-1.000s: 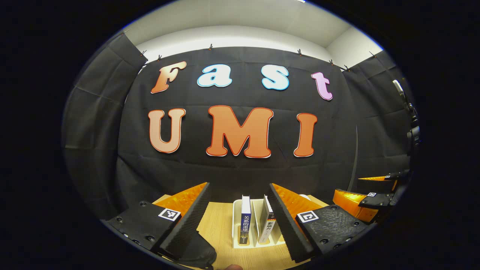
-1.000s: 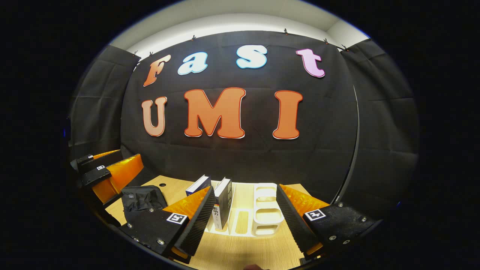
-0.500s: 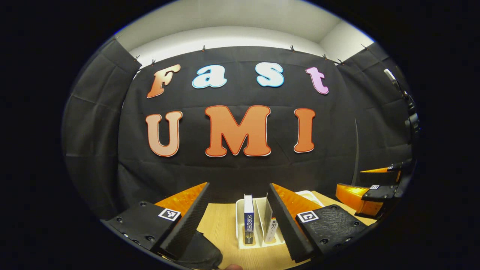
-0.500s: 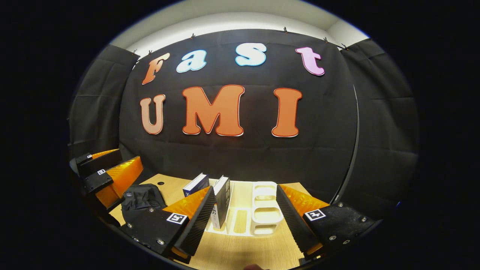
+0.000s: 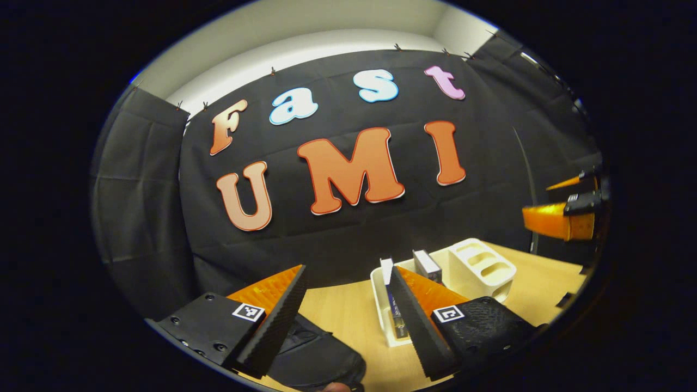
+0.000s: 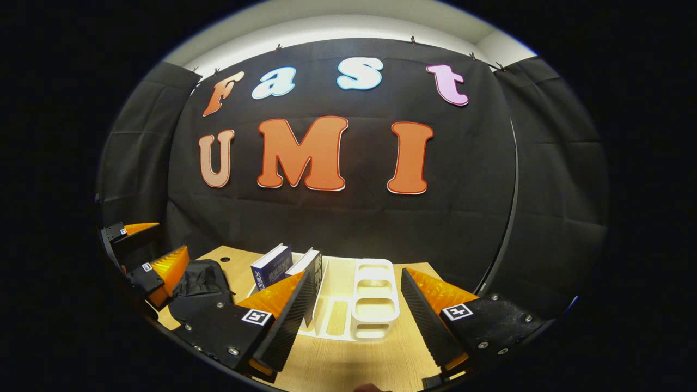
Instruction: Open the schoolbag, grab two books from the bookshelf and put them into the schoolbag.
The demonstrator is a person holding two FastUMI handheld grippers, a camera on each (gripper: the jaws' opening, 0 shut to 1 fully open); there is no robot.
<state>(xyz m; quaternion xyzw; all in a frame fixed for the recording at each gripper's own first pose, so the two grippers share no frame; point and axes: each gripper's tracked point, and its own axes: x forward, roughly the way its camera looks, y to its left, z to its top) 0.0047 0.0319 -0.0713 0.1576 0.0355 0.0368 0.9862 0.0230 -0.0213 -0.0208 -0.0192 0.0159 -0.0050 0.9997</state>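
Step in hand: the opening of the schoolbag point(image 5: 316, 359) looks not yet begun; it lies as a dark heap on the tabletop point(image 6: 348, 365), and whether its zip is shut I cannot tell
Left tool point(image 5: 348, 321): jaws spread wide, grasping nothing, hanging over the near edge of the schoolbag with the bookshelf ahead and to its right
Right tool point(image 6: 354, 321): jaws also released and empty, hovering over the tabletop straight in front of the bookshelf point(image 6: 375, 305)
Schoolbag's place: left of the bookshelf, apart from it, near the tabletop's left edge; in the right gripper view it sits just beside the left tool
Next move, as I judge it: the left tool should drop onto the schoolbag and find the zip pull or flap, probably with the right tool steadying the fabric, since soft cloth will slide
Books: two, a blue-spined book point(image 6: 270, 267) and a dark-spined book point(image 6: 311, 272), both leaning leftward in the left slots of the white bookshelf
Bookshelf: one
Schoolbag: one
Tools: two
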